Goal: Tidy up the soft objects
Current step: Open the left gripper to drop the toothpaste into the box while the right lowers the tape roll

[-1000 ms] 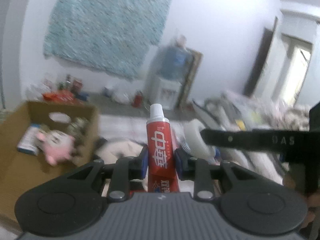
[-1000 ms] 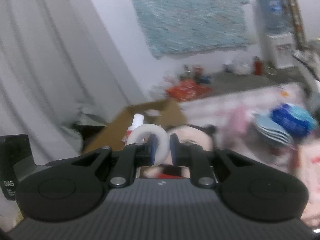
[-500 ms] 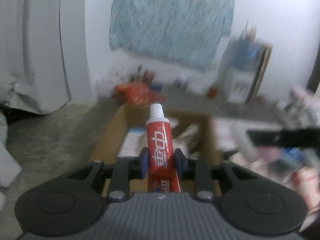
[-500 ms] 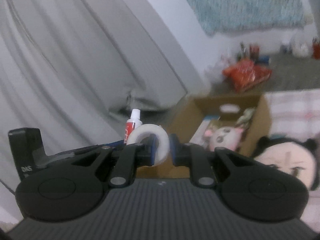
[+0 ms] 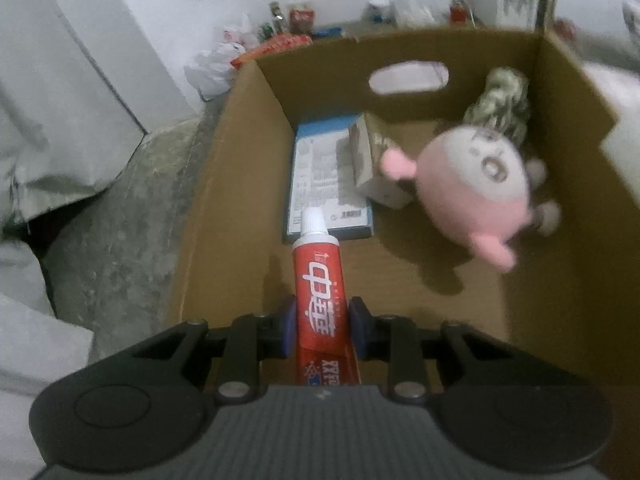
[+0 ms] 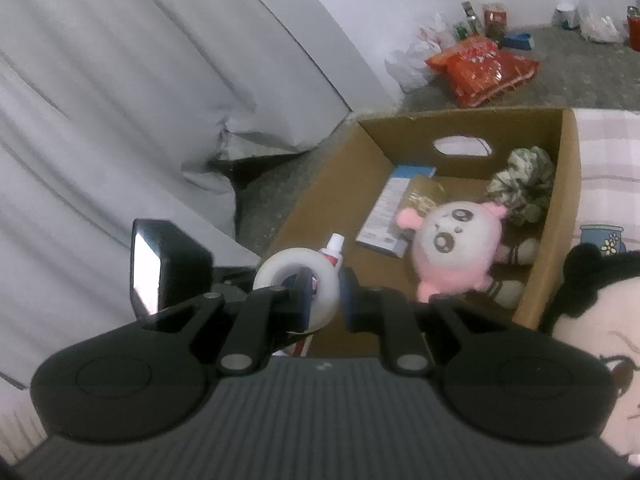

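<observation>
Left gripper point(image 5: 321, 330) clamped on red toothpaste tube point(image 5: 319, 276) above cardboard box point(image 5: 224, 184) near edge, right gripper point(image 6: 322, 296) clamped on white tape roll point(image 6: 320, 276) just outside it, pink plush toy point(image 5: 472, 196) inside by right wall

In the cardboard box point(image 5: 224, 184), a plush toy point(image 5: 476, 188) lies right of a flat packet point(image 5: 320, 168).

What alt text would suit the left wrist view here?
The left gripper, shut on a red toothpaste tube with a white cap, points down into an open cardboard box. Inside lie a pink plush toy, a blue-edged flat packet, a small carton and a camouflage-patterned cloth item.
</observation>
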`<state>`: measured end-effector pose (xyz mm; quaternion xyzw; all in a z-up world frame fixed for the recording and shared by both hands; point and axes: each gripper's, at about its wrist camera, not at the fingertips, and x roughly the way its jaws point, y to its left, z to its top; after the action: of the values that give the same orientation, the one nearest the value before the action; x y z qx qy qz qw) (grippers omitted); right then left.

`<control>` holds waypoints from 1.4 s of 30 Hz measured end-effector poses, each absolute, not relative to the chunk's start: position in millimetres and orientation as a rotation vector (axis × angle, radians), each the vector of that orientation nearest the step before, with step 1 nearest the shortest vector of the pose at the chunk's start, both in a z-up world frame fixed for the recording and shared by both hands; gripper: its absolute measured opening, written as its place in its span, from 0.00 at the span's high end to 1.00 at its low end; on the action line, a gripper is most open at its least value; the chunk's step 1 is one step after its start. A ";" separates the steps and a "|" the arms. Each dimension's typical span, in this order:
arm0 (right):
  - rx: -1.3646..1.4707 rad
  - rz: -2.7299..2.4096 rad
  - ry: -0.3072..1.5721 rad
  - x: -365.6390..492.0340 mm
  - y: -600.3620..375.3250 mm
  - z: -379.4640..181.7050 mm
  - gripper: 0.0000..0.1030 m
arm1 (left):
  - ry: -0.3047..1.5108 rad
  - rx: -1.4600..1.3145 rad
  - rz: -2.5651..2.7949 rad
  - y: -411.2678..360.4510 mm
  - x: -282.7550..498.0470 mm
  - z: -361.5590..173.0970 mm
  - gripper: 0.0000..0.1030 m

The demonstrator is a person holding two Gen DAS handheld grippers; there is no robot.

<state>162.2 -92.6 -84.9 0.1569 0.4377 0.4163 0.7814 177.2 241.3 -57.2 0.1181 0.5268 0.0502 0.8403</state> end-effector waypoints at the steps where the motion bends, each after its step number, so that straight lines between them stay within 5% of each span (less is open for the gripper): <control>1: 0.339 0.896 0.950 164.7 -91.9 -87.1 0.87 | 1.124 0.275 0.100 241.9 179.1 -61.9 0.72; 17: 0.257 0.864 1.013 192.3 -63.2 -115.8 0.87 | 0.997 0.333 0.170 254.8 196.3 -56.1 0.65; 28: 0.092 0.854 1.128 221.8 7.5 -146.2 0.87 | 0.856 0.113 0.224 279.9 171.4 7.9 0.31; 42: -0.062 0.833 1.135 241.8 73.2 -193.8 0.84 | 0.817 -0.009 0.300 312.2 165.4 14.1 0.24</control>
<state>241.8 73.2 -193.8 -0.0284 0.5219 0.3831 0.7616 165.4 312.2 14.1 -0.0045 0.3958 0.1452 0.9068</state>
